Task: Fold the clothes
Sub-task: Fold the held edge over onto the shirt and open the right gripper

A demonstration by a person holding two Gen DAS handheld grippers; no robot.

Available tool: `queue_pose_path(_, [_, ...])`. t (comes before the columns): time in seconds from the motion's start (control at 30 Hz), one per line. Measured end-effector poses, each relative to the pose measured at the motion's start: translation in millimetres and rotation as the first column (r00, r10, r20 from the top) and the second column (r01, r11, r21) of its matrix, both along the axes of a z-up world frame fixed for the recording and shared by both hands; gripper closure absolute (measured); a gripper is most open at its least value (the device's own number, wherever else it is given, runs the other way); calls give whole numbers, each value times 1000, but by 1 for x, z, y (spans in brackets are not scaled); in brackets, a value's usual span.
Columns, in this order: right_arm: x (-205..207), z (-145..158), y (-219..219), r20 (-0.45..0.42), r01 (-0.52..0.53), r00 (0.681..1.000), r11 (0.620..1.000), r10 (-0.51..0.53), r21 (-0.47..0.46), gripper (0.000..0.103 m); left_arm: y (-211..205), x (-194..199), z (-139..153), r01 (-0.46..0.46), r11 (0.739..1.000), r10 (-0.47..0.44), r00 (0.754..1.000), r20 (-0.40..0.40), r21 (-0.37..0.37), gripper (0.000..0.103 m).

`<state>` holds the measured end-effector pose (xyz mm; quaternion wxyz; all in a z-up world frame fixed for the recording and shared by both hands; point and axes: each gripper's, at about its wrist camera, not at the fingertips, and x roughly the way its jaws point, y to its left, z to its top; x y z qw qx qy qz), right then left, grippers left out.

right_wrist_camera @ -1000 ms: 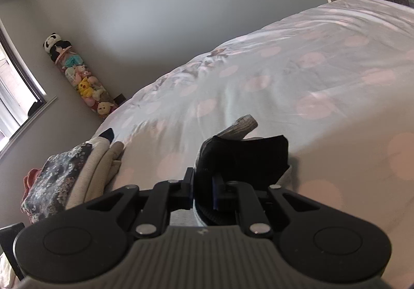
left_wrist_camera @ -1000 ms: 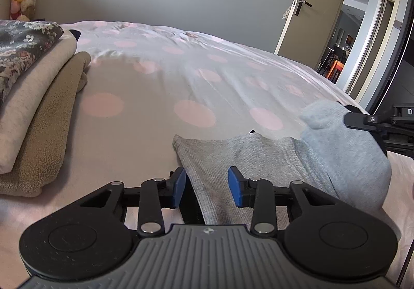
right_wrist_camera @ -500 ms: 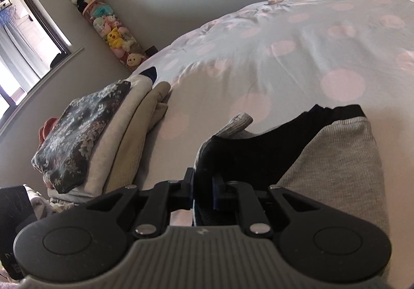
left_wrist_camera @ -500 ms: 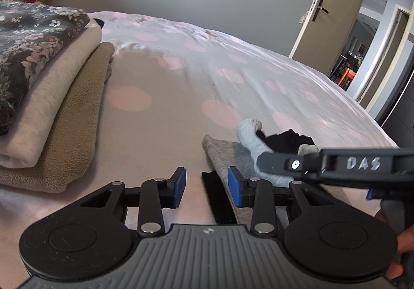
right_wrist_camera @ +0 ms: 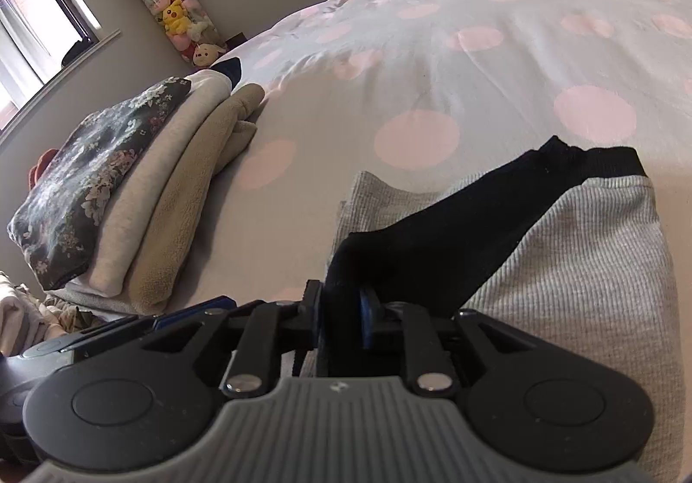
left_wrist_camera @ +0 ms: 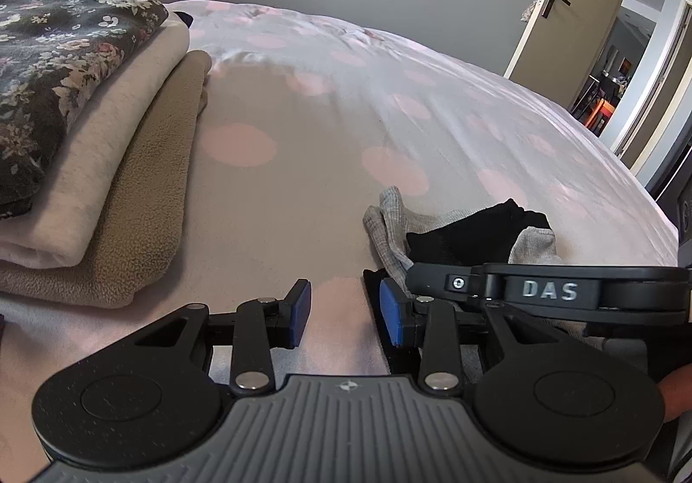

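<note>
A grey ribbed garment with a black band lies on the bed. My right gripper is shut on the black part of it, low over the bed. In the left wrist view the same garment lies bunched just right of my left gripper, which is open and empty over bare bedding. The right gripper's body crosses in front of the garment there.
A stack of folded clothes with a dark floral piece on top sits at the left; it also shows in the right wrist view. A tube of plush toys stands by the wall. An open door is at the right.
The right gripper has carried the garment's edge leftward and down, folding it over so grey and black lie flatter. The left gripper has drawn off the garment toward the clothes stack, still open.
</note>
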<state>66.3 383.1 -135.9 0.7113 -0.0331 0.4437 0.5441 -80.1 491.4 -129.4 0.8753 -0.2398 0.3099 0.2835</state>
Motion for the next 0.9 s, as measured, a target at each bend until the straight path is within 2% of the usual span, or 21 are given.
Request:
queue_pose_path(0.07, [1, 8, -7, -13, -1, 1000, 1000, 1, 10, 69, -1, -3, 5, -3, 1000, 3, 1000, -1, 2, 71])
queue_pose_path(0.13, [-2, 20, -19, 2, -7, 1000, 999, 7, 36, 57, -4, -6, 11, 3, 1000, -3, 1000, -3, 6, 71])
queue_pose_path(0.3, [-6, 48, -60, 76, -6, 997, 997, -1, 81, 52, -21, -9, 21, 52, 999, -52, 999, -12, -9, 71])
queue_pose_path(0.4, [-3, 53, -89, 109, 14, 994, 997, -22, 74, 51, -35, -9, 23, 91, 995, -92, 996, -19, -36, 71])
queue_pose_path(0.6, [5, 37, -144, 128, 65, 989, 997, -68, 32, 45, -61, -7, 23, 125, 990, -130, 990, -62, -72, 70])
queue_pose_path(0.7, [7, 18, -155, 66, 70, 995, 997, -72, 28, 45, -72, -6, 20, 129, 988, -137, 986, -91, -87, 69])
queue_pose_path(0.77, [5, 8, -155, 33, 66, 997, 997, -67, 38, 53, -76, -9, 18, 125, 988, -135, 985, -107, -93, 69])
queue_pose_path(0.83, [1, 6, -153, 43, 55, 997, 998, -56, 43, 80, -79, -15, 17, 107, 989, -119, 986, -117, -98, 69])
queue_pose_path(0.9, [-5, 10, -153, 61, 27, 998, 998, -31, 63, 83, -78, -22, 16, 78, 991, -90, 989, -121, -105, 69])
